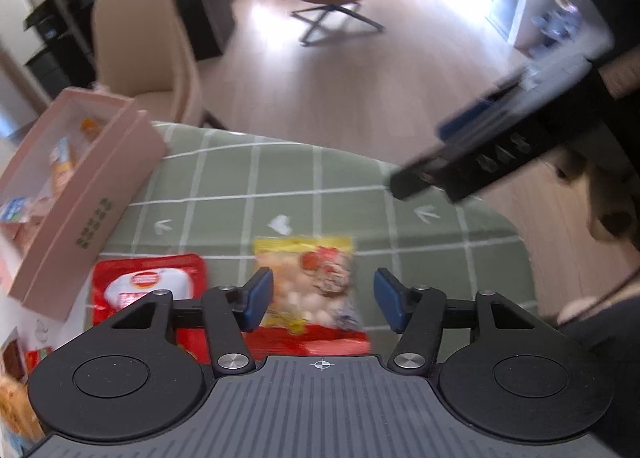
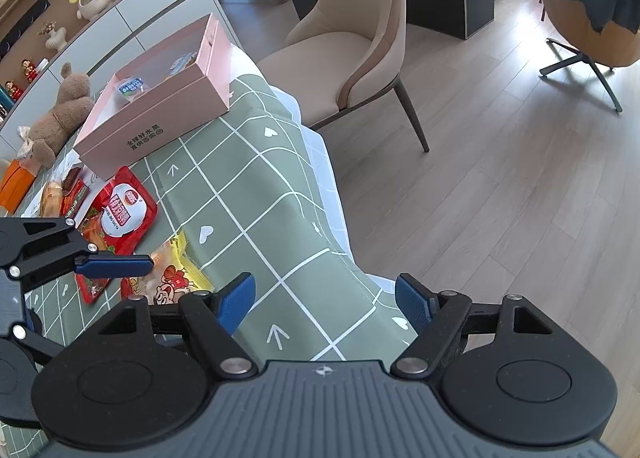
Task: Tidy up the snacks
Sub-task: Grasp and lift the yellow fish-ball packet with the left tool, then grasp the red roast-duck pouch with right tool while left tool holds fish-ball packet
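Gaping, both — left tool (image 1: 323,300) over the yellow packet (image 1: 310,286); only the right tool (image 2: 325,304) view shows the teddy (image 2: 60,113).

A right gripper (image 2: 325,300) hangs with jaws apart over a green checked tablecloth (image 2: 256,193), nothing between its blue pads. At left, the left gripper (image 2: 114,264) reaches above a yellow snack bag (image 2: 172,278) lying on a red snack packet (image 2: 126,213). Beyond them sit a pink box (image 2: 160,113), a teddy bear (image 2: 60,113) and a beige chair (image 2: 352,49).
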The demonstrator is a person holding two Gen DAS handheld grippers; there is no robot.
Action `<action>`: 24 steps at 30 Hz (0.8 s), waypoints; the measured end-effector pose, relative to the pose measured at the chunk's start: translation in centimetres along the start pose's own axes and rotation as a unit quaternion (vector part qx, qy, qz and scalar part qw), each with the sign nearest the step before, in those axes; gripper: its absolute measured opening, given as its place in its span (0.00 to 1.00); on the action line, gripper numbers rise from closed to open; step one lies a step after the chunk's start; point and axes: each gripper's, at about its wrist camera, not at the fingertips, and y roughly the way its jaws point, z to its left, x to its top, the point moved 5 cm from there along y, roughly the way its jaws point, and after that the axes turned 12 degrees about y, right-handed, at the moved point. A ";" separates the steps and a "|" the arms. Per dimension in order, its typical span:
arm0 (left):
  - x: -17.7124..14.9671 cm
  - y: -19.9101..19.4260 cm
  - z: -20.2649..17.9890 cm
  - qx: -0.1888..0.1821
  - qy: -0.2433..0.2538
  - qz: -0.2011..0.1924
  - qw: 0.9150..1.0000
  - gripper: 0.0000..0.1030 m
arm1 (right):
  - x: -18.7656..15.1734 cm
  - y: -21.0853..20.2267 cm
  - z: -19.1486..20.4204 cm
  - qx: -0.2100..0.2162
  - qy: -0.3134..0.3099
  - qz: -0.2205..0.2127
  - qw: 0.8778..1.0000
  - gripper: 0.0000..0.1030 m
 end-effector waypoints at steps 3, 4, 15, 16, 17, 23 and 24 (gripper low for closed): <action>-0.4 0.9 1.2 0.011 -0.019 0.021 1.000 0.62 | -0.1 0.2 -0.1 -0.001 0.002 0.003 1.000 0.75; -0.5 1.1 1.6 0.009 -0.028 0.023 0.999 0.63 | -0.2 0.2 -0.1 0.000 0.002 0.003 1.000 0.75; -3.1 -0.3 3.0 -0.013 -0.193 -0.013 0.981 0.56 | 0.0 0.3 0.7 -0.001 -0.011 0.005 1.000 0.76; -3.9 -1.2 2.9 -0.003 -0.211 -0.019 0.977 0.56 | 0.1 0.2 0.9 0.002 -0.013 0.005 1.000 0.76; -4.6 -2.0 2.9 0.007 -0.224 -0.024 0.974 0.56 | 0.2 0.2 1.3 0.006 -0.017 0.005 1.000 0.76; -11.5 -7.1 5.0 0.079 -0.352 -0.025 0.932 0.56 | 0.0 1.6 6.4 0.037 -0.077 0.026 0.996 0.76; -12.8 -7.4 5.6 0.097 -0.369 -0.012 0.924 0.56 | -0.2 2.1 7.6 0.044 -0.090 0.034 0.994 0.76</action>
